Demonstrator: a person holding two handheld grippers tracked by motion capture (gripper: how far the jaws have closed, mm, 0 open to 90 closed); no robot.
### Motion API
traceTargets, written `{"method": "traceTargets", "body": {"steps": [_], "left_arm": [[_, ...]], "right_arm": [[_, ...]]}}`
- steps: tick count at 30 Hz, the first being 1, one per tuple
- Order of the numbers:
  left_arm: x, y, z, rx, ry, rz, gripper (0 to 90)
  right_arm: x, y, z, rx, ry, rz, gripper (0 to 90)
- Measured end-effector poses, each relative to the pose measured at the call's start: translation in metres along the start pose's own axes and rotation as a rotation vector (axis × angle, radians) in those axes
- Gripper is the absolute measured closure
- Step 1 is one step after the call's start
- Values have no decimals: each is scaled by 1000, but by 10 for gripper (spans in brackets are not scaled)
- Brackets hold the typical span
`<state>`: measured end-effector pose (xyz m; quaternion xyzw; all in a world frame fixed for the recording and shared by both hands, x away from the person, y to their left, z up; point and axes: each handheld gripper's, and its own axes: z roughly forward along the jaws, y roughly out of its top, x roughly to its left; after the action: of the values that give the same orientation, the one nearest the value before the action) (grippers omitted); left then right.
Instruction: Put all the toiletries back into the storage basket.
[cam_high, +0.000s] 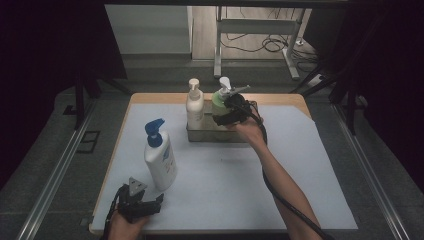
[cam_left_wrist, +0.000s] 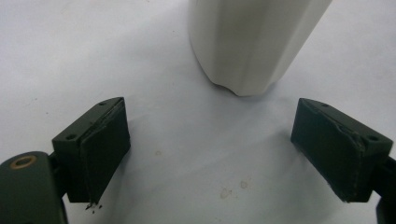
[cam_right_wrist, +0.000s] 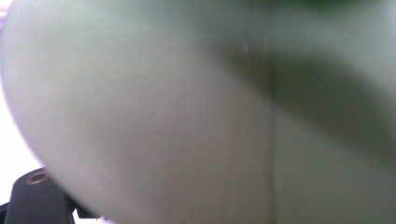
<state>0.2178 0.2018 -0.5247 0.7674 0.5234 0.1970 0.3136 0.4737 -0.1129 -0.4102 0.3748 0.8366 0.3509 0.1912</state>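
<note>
A white lotion bottle with a blue pump (cam_high: 160, 157) stands upright on the white mat at the front left. My left gripper (cam_high: 154, 201) rests low just in front of it, open; the bottle's white base (cam_left_wrist: 247, 46) stands a little beyond the spread jaws, untouched. At the back, a pale green bottle with a white pump (cam_high: 220, 97) sits at the right end of a shallow tray (cam_high: 200, 136). My right gripper (cam_high: 231, 108) is closed around its body. The green bottle (cam_right_wrist: 187, 112) presses blurred against the right gripper view and hides the jaws.
A cream pump bottle (cam_high: 194, 105) stands upright in the left end of the tray. The white mat (cam_high: 280, 175) covers most of a wooden table whose edge (cam_high: 165, 97) shows at the back. A cable (cam_high: 285, 202) trails along the right forearm.
</note>
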Motion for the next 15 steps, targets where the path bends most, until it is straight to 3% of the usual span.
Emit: {"method": "traceTargets", "body": {"steps": [15], "left_arm": [[0,0,0,-1,1,0,114]], "right_arm": [[-5,-7,8,10,26,43,112]]}}
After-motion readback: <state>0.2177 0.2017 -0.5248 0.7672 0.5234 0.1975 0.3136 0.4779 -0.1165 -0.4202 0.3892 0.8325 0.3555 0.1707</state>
